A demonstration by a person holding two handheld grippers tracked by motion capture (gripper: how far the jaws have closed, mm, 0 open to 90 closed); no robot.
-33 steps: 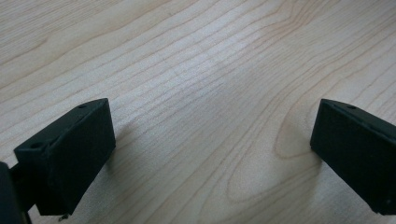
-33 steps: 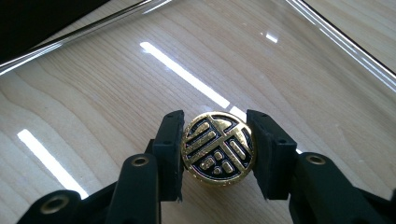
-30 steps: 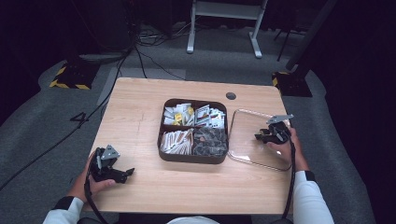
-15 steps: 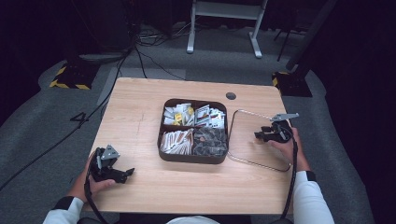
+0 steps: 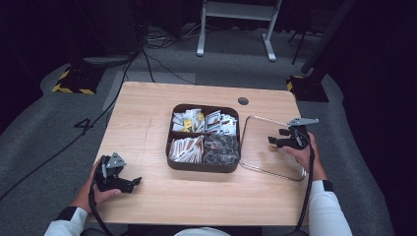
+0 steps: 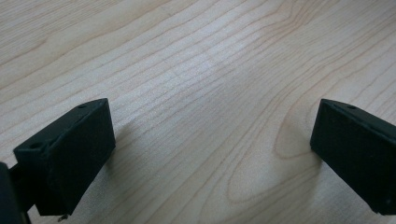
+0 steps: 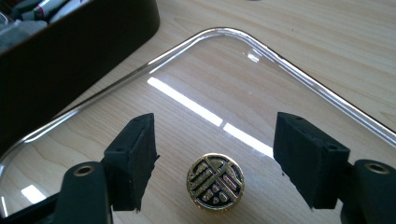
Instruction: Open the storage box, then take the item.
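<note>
The clear lid lies flat on the table, just right of the dark box. Its gold knob stands free between the jaws of the right gripper, which have just been opening. The left gripper rests spread on bare wood.

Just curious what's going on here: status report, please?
Right gripper open, jaws just widened around lid knob. Clear lid flat beside box. Left gripper open, idle. Nothing in the way.
</note>
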